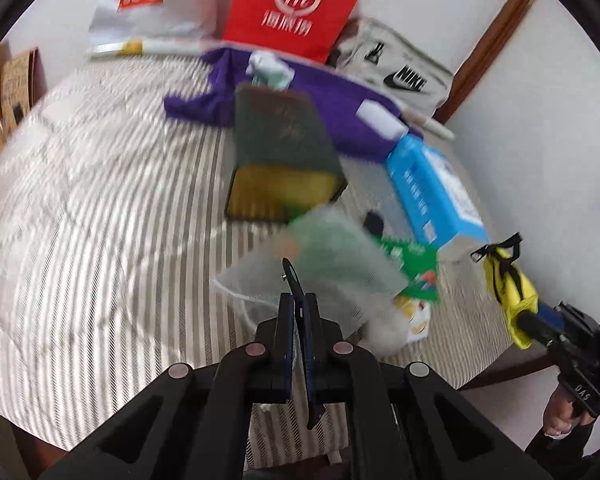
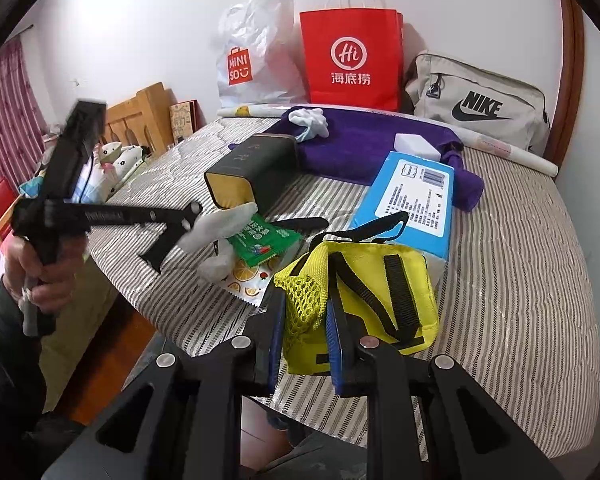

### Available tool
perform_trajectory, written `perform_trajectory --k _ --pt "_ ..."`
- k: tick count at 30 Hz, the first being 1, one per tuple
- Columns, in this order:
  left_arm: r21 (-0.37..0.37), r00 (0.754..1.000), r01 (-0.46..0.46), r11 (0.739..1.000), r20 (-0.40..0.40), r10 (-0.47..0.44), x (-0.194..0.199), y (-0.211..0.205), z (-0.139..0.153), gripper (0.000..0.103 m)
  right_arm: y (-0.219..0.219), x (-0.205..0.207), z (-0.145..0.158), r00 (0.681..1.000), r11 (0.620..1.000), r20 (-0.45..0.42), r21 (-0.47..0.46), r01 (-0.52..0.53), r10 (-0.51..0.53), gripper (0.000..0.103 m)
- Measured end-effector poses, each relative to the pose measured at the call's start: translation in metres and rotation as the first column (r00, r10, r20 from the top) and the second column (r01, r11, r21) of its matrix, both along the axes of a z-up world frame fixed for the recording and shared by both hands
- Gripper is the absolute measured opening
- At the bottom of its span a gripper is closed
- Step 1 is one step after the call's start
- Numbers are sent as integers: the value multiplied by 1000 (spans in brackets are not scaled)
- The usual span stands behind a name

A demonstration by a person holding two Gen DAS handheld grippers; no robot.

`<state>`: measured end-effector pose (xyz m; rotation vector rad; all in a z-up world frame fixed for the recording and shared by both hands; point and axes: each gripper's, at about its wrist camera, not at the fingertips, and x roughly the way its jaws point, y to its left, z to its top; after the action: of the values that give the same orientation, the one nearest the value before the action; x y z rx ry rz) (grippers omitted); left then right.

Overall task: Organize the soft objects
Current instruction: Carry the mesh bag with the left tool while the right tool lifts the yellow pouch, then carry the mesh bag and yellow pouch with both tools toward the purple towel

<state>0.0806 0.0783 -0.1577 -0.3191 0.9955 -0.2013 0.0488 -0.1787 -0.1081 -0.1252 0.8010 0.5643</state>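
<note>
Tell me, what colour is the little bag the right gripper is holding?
Bright yellow with black straps. The bag shows best in the right wrist view, in the right gripper.

Setting: home bedroom.
Bed: striped quilted bedspread (image 2: pixel 512 248) directly ahead of the right gripper.
Headboard: wooden headboard (image 2: pixel 138 120) far left, with a patterned pillow (image 2: pixel 116 160) below it.
Window: red striped curtain (image 2: pixel 2 120) at left edge.
Clutter: Nike bag (image 2: pixel 480 110) and red Haidilao paper bag (image 2: pixel 352 60) against the far white wall.

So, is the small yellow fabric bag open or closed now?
Open. The small yellow fabric bag gapes at its top, and the right tongs grip its yellow mesh edge.
</note>
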Motion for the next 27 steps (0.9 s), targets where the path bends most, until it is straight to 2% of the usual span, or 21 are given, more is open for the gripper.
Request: perform_trajectory --k 5,8,9,10,12,14,16,19,24,27 --pt "50 999 17 999 -42 -15 2 -8 -19 6 5 1 -4 1000 1000 -12 -7 -13 13 20" --pt "50 999 20 999 -49 -18 2 -9 -21 9 5 0 -6 1000 1000 -17 -10 -15 15 20" --pt "46 998 22 999 -53 -20 3 -10 -21 12 5 1 -6 1000 1000 -19 -10 -15 15 20" --pt "47 998 27 999 -57 -25 3 -10 -22 21 4 1 -7 1000 1000 -21 -11 -14 14 20" --pt "67 998 43 997 -52 -39 2 -13 -20 27 4 2 -8 1000 1000 -24 -13 -13 12 20" --pt "121 998 56 991 -45 -51 -1 -17 -18 31 3 2 -8 1000 1000 -26 -13 -12 11 20" --pt "190 997 67 980 -45 -59 -6 -21 -18 46 3 3 -8 1000 1000 -26 -13 -12 11 20" --pt "288 997 65 955 -46 -54 -16 -25 -17 47 2 3 -9 1000 1000 -27 -12 -11 11 20" --pt "283 997 74 956 -58 -60 -26 -30 -13 47 3 5 -13 999 1000 -39 -7 -15 14 20" --pt "346 995 79 935 -82 -54 -26 -44 -21 47 4 5 -14 999 1000 -41 -6 -23 22 20"
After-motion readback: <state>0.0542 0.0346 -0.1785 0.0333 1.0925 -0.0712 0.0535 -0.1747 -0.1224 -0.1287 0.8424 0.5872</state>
